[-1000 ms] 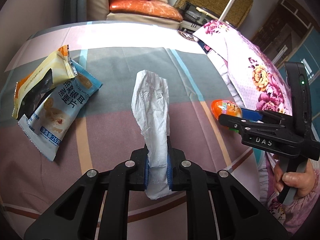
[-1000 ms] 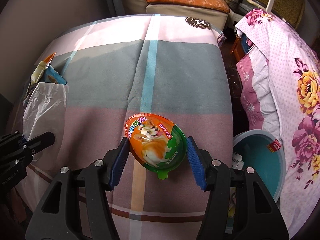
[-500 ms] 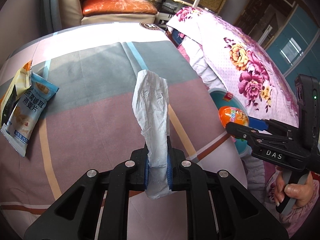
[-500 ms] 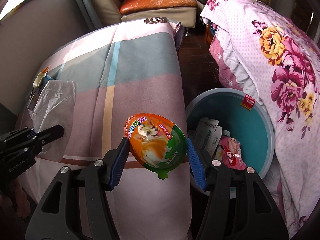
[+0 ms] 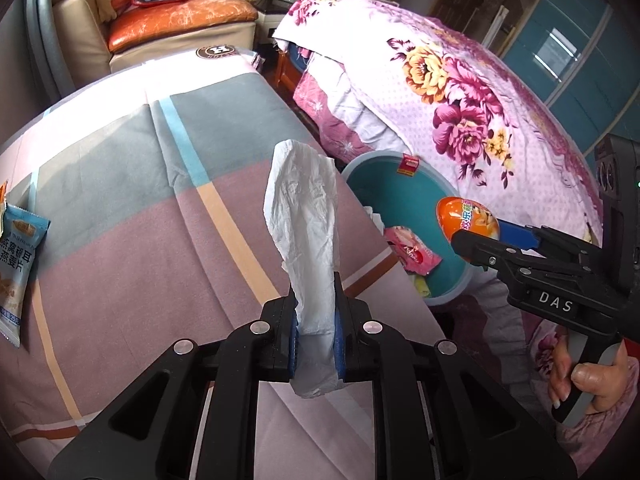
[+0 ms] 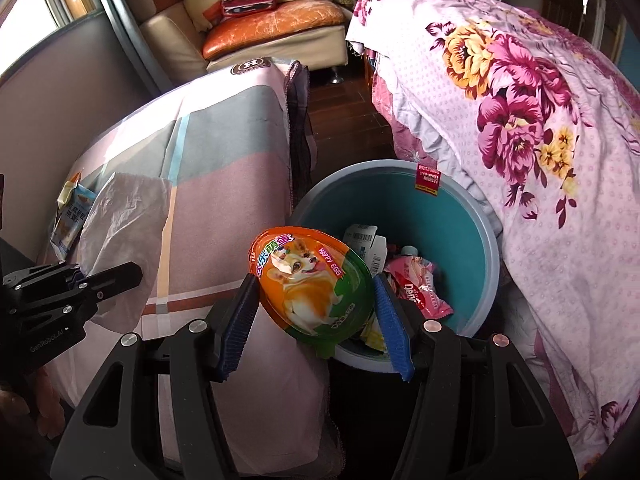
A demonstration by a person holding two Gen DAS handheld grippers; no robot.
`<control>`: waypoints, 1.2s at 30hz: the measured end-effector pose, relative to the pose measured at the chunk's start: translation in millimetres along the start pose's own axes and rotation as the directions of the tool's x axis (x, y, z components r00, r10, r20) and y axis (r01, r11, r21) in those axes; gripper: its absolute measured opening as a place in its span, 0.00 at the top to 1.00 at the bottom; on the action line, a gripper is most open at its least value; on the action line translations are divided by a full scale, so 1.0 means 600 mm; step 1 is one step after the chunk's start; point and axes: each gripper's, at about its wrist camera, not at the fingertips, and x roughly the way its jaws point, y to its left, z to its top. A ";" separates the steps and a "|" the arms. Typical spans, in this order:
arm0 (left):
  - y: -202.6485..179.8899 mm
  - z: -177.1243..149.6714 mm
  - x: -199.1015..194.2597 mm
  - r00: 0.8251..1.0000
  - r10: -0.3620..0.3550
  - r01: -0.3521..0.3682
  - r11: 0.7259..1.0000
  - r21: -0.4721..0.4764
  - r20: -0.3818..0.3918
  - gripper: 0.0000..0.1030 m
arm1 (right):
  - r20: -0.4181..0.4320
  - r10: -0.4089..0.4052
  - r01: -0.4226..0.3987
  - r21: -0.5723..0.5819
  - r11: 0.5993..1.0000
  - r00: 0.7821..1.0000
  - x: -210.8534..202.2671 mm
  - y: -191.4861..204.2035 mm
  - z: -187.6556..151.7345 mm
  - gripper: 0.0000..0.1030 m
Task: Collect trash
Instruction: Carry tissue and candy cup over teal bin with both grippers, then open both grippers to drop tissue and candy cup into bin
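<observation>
Two pieces riding toward the bin (image 6: 480,240): left gripper (image 5: 316,340) clenching tissue (image 5: 304,216), right gripper (image 6: 316,312) grasping egg package (image 6: 312,284); snack packets (image 5: 18,256) waiting far left.

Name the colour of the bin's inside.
Teal inside the bin, paler blue rim; clearest in the right wrist view.
</observation>
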 end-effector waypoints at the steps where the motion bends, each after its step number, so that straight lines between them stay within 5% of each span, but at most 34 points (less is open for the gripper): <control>1: -0.011 0.005 0.004 1.000 -0.005 0.005 1.000 0.011 -0.002 0.87 | 0.005 -0.004 0.004 0.012 1.000 1.000 -0.004 -0.011 0.000 0.46; 16: -0.132 0.055 0.078 0.996 -0.056 0.064 0.990 0.125 -0.063 0.87 | 0.006 -0.072 0.071 0.128 0.989 0.997 -0.011 -0.137 -0.009 0.46; 32: -0.165 0.082 0.132 0.994 -0.047 0.063 0.985 0.161 -0.100 0.85 | -0.036 -0.099 0.104 0.172 0.980 0.994 0.017 -0.182 -0.009 0.46; 35: -0.166 0.084 0.134 0.995 -0.037 0.052 0.985 0.167 -0.092 0.65 | -0.044 -0.104 0.110 0.175 0.978 0.994 0.022 -0.186 -0.006 0.46; 36: -0.166 0.084 0.133 0.996 -0.030 0.044 0.985 0.166 -0.083 0.46 | -0.048 -0.105 0.111 0.176 0.978 0.993 0.023 -0.187 -0.006 0.46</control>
